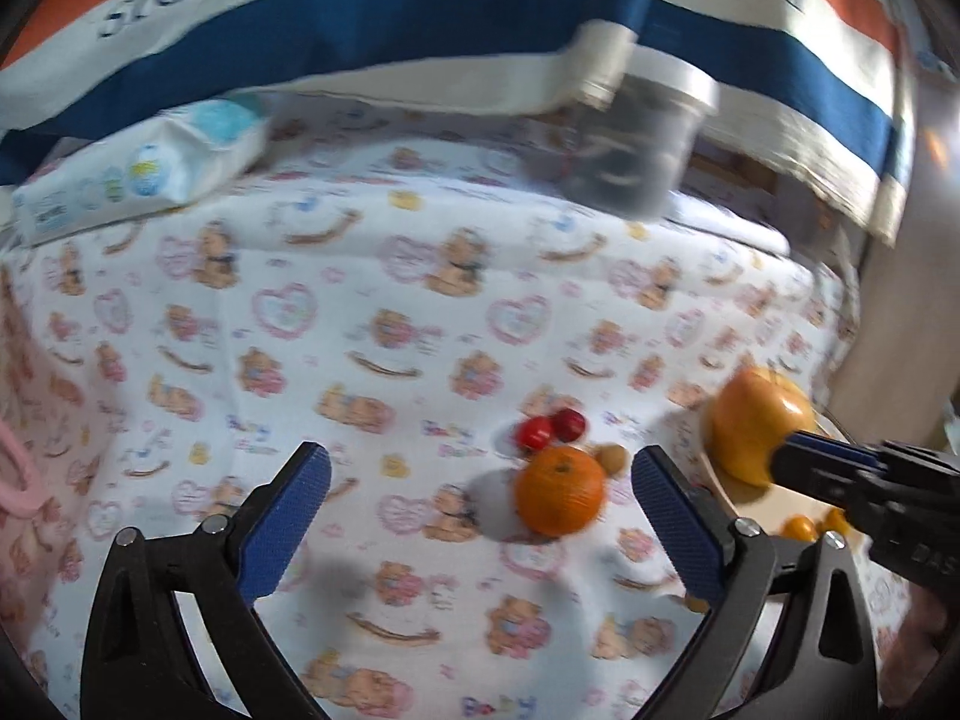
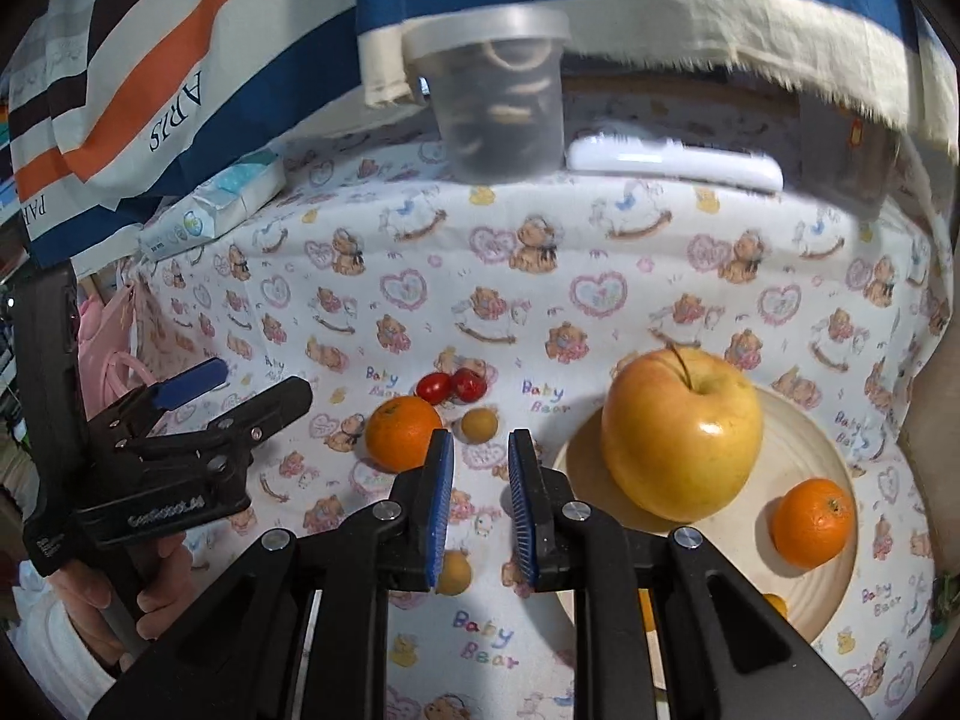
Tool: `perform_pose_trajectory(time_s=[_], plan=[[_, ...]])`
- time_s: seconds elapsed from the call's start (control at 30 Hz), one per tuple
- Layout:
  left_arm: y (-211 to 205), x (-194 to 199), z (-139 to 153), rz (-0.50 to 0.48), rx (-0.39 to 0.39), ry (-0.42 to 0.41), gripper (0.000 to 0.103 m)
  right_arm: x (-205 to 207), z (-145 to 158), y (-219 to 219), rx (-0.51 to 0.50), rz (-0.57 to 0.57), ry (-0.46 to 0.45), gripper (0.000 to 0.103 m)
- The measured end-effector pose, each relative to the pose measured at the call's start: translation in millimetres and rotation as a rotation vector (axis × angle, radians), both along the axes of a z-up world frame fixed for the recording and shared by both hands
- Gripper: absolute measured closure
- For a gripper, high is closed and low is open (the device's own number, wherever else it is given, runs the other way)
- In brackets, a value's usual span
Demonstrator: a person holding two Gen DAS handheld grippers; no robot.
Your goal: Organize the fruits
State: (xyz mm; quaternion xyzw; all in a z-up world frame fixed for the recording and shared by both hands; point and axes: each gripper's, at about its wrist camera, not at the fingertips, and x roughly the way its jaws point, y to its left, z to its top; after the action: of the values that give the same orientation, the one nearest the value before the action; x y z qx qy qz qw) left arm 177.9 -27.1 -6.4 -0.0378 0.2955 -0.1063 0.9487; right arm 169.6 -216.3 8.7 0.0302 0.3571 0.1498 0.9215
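One apple (image 2: 681,432) and one orange (image 2: 813,522) sit on the plate (image 2: 798,426); at nine o'clock lie another orange (image 2: 403,432), two cherry tomatoes (image 2: 451,385) and perhaps three small yellow fruits (image 2: 478,425). The left gripper (image 1: 480,480) is spread wide and the right gripper (image 2: 480,501) is narrowly parted, both empty.

Glossy apple (image 2: 681,432) on smooth matt plate (image 2: 828,450); printed cotton-look cloth (image 2: 600,240) covers the surface. 2 shiny cherry tomatoes (image 2: 451,385), dimpled orange (image 2: 403,433). Translucent plastic tub (image 2: 498,96) at far edge; ribbed blue gripper pads (image 2: 440,498).

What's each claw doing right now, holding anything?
Left gripper: open wide, holding nothing.
Right gripper: jaws close together with a narrow gap, nothing between them.
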Motion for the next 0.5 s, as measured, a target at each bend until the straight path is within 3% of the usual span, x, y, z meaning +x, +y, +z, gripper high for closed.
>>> perform_pose_trajectory(time_s=[0.2, 0.3, 0.4, 0.5], plan=[[-20.1, -1.1, -5.3, -0.142, 0.012, 0.071, 0.010, 0.4, -5.6, -8.9, 0.048, 0.005, 0.032, 0.083], [-32.3, -6.4, -5.1, -0.237, 0.011, 0.103, 0.016, -2.9, 2.9, -18.4, 0.071, -0.019, 0.021, 0.083], [-49.7, -14.7, -6.0, -0.306, 0.059, 0.113, 0.023, -7.2, 11.4, -28.2, 0.068, -0.052, 0.012, 0.083], [-67.1, -20.5, -13.7, -0.432, 0.044, 0.189, 0.033, -13.7, 13.7, -34.7, 0.039, -0.065, 0.002, 0.083]])
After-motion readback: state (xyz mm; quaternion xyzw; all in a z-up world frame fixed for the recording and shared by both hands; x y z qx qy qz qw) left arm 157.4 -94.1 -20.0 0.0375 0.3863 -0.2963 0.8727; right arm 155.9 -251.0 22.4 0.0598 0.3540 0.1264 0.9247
